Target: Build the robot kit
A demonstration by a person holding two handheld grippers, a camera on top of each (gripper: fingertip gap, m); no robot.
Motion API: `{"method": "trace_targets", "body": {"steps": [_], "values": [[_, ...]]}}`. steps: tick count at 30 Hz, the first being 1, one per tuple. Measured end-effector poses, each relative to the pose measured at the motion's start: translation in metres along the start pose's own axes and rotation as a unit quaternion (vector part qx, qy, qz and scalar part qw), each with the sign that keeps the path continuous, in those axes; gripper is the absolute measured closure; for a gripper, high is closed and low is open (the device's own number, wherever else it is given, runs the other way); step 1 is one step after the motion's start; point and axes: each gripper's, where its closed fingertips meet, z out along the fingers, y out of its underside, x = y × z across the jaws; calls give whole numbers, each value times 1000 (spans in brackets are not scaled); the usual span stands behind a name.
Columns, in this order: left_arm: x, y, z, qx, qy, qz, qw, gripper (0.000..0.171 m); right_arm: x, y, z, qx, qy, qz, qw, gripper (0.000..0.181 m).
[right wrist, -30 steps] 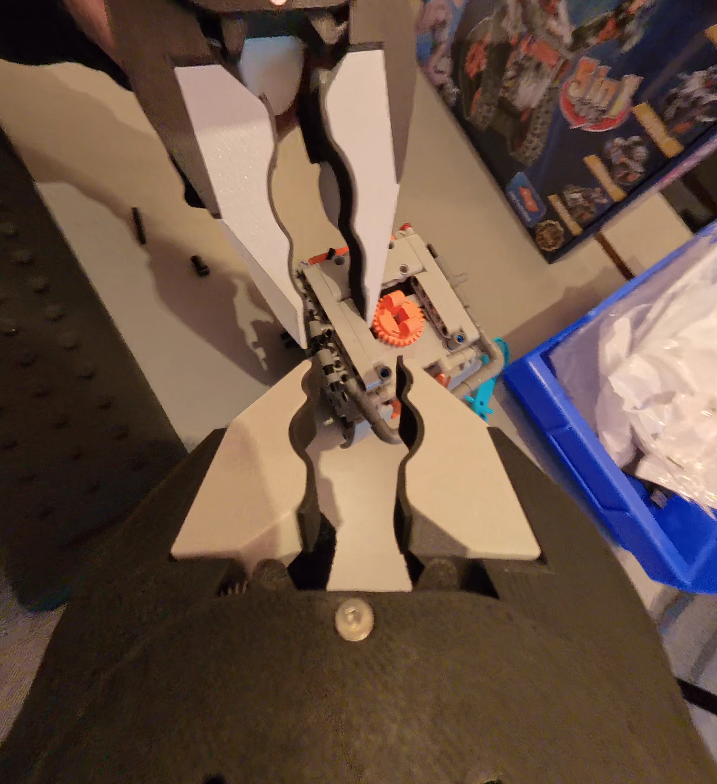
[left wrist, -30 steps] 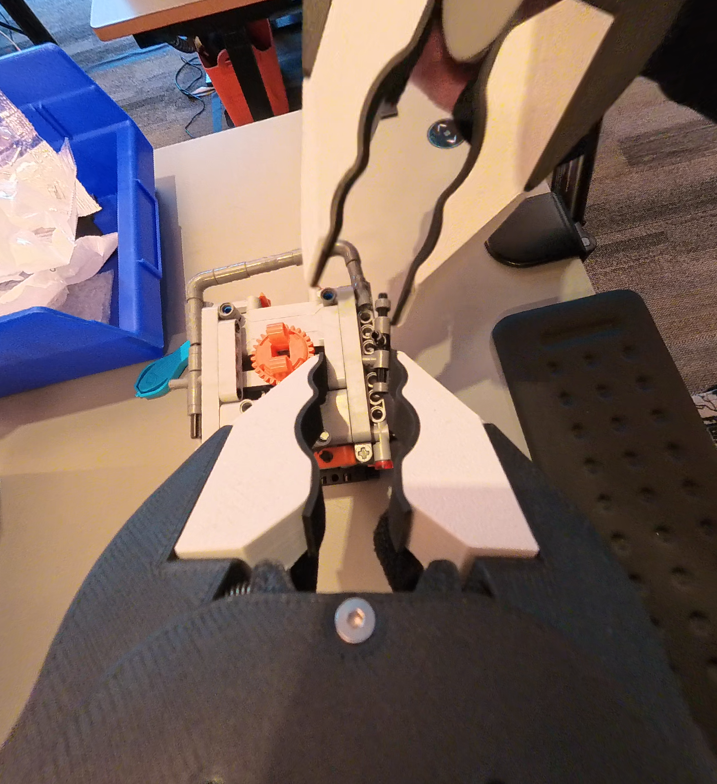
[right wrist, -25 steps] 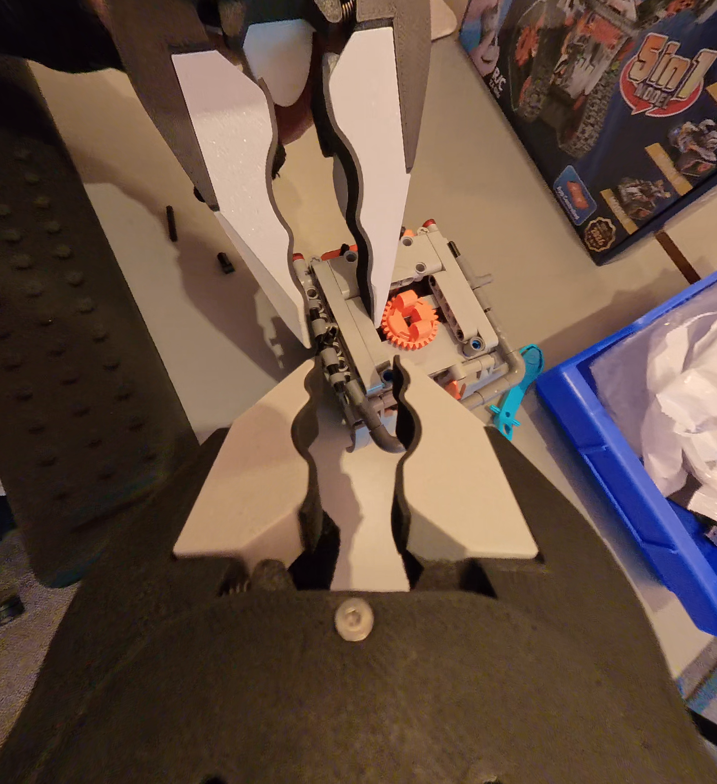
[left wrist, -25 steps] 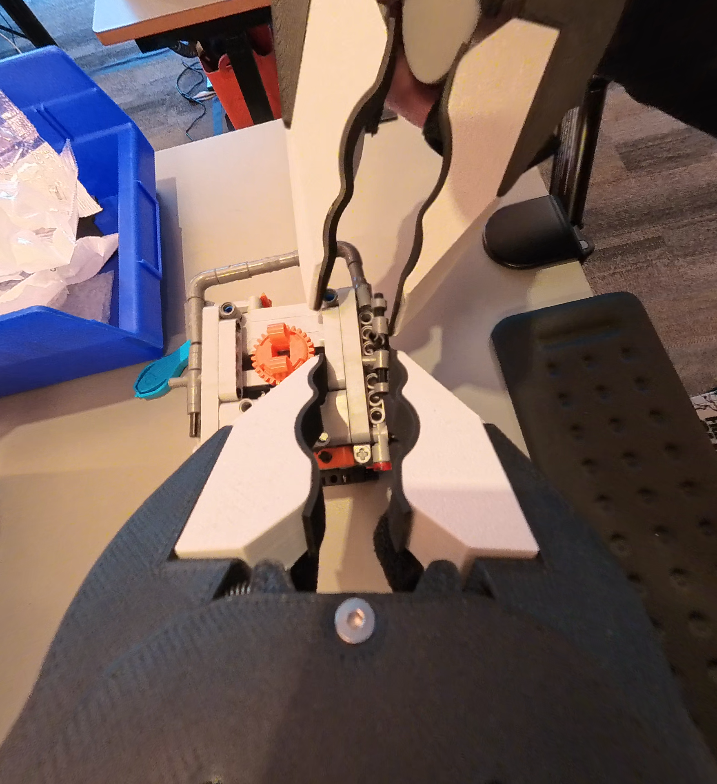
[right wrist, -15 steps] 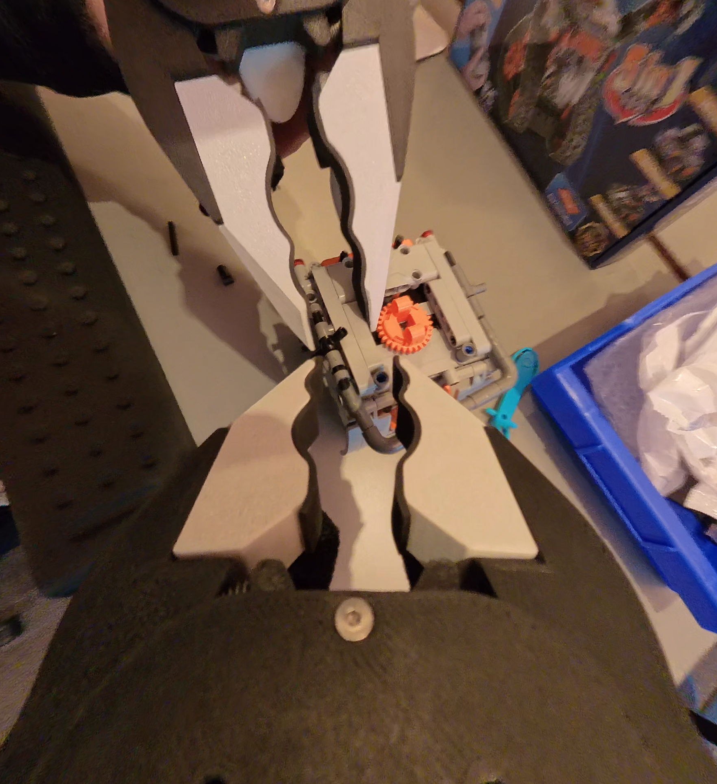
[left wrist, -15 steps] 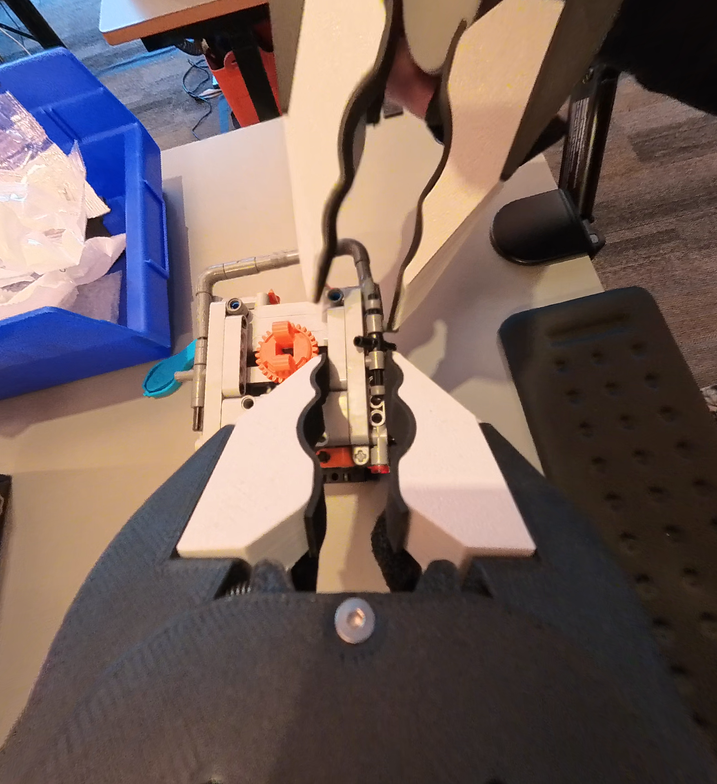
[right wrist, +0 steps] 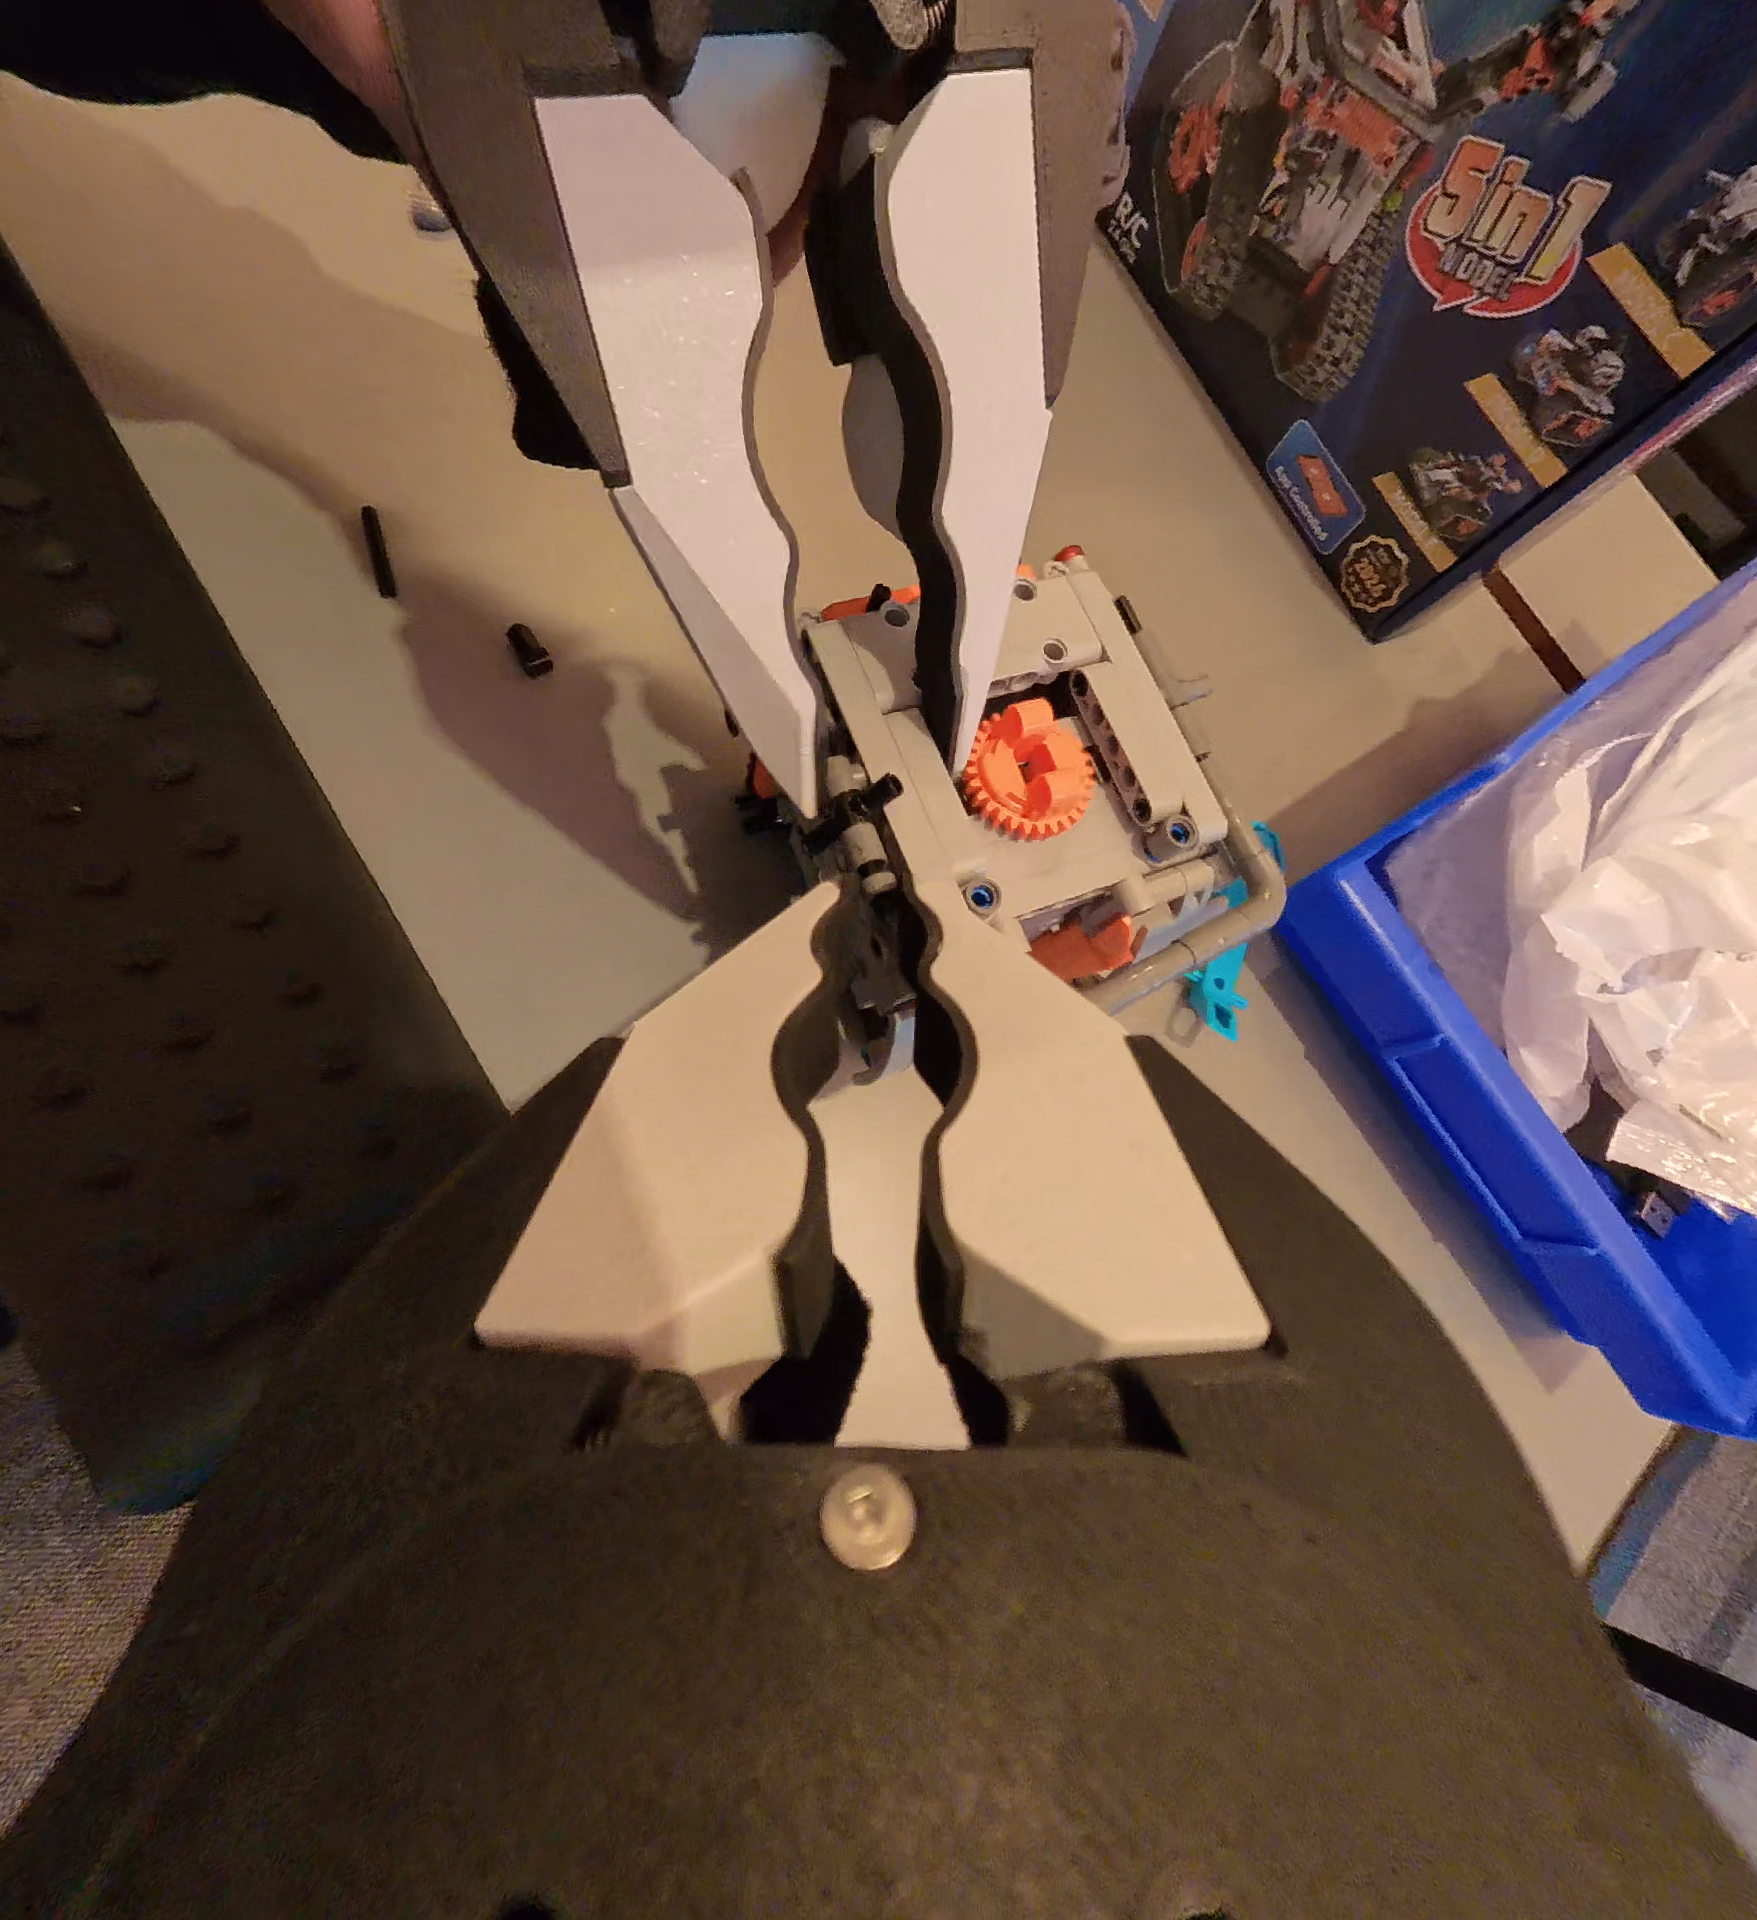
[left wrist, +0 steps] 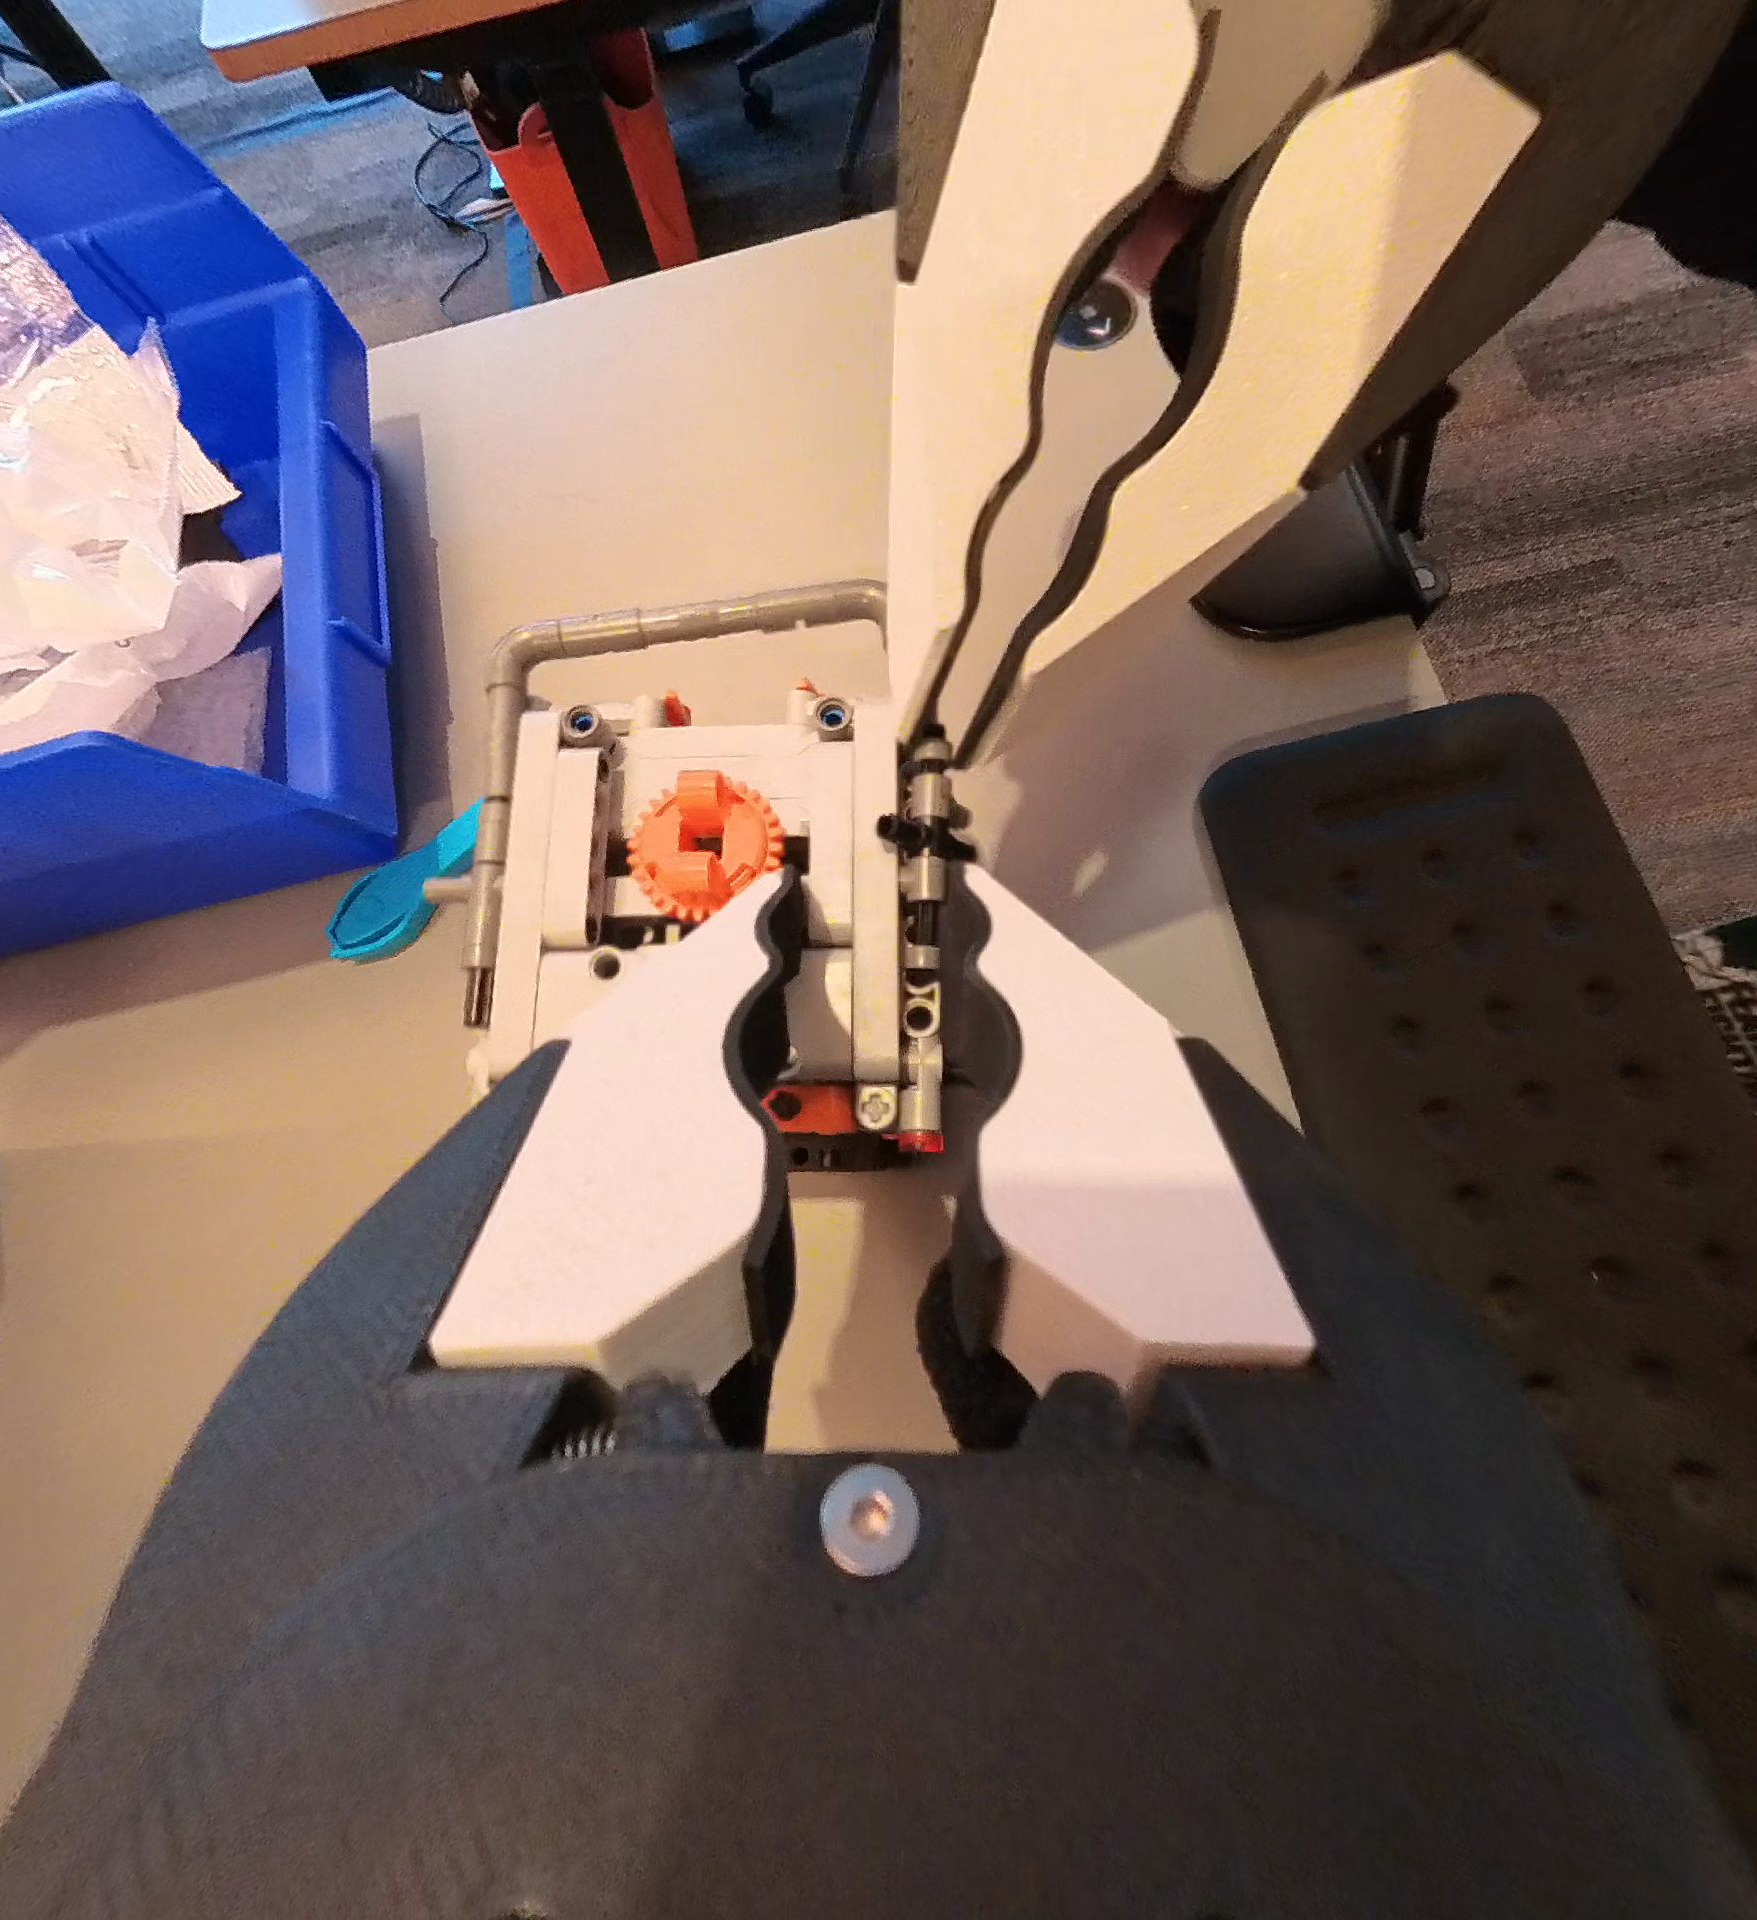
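A grey brick assembly (left wrist: 843,758) with an orange gear (left wrist: 708,842) on top sits on the pale table (left wrist: 645,416). My left gripper (left wrist: 879,904) is shut on its right-hand beam, close to the gear. My right gripper (left wrist: 931,732) comes in from the far side, shut on the end of a thin grey rod piece (left wrist: 924,831) along the assembly's right edge. In the right wrist view my right gripper (right wrist: 879,904) pinches that rod (right wrist: 869,852), and the left gripper (right wrist: 879,774) straddles the assembly (right wrist: 1040,873) beside the gear (right wrist: 1035,779).
A blue bin (left wrist: 334,520) of clear plastic bags stands left of the assembly and shows in the right wrist view (right wrist: 1456,1174). A black perforated pad (left wrist: 1528,1039) lies on the other side. A picture-printed box (right wrist: 1476,312) and small black pins (right wrist: 531,649) lie on the table. Both grippers' tips are close together, under 4 cm apart.
My right gripper's jaws have narrowed from wide open to shut on the rod at the assembly's edge. The rod piece has turned edge-on. The left gripper kept its hold.
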Motion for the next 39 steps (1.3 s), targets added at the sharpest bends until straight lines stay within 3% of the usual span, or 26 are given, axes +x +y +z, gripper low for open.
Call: {"method": "trace_targets", "body": {"steps": [5,10,13,18,24,29,39], "values": [[0,5,-4,-6,-7,9,1000,137,-1,-3,3,-6,11,-10,1000,171],[5,7,-6,-4,3,8,1000,131,0,-5,6,-15,22,-13,1000,177],[-1,6,-11,8,2,-11,1000,147,-1,-4,6,-8,18,2,1000,177],[-15,-4,-30,38,14,-37,998,160,-2,-5,6,-1,22,-1,1000,178],[-11,-1,-11,-21,52,-15,998,159,-1,-6,6,7,27,0,1000,177],[-7,-1,-11,-12,85,-23,996,164,-2,-6,7,2,27,22,999,176],[-12,-3,-6,6,49,-11,999,171,-4,-5,6,-9,19,43,999,178]]}}
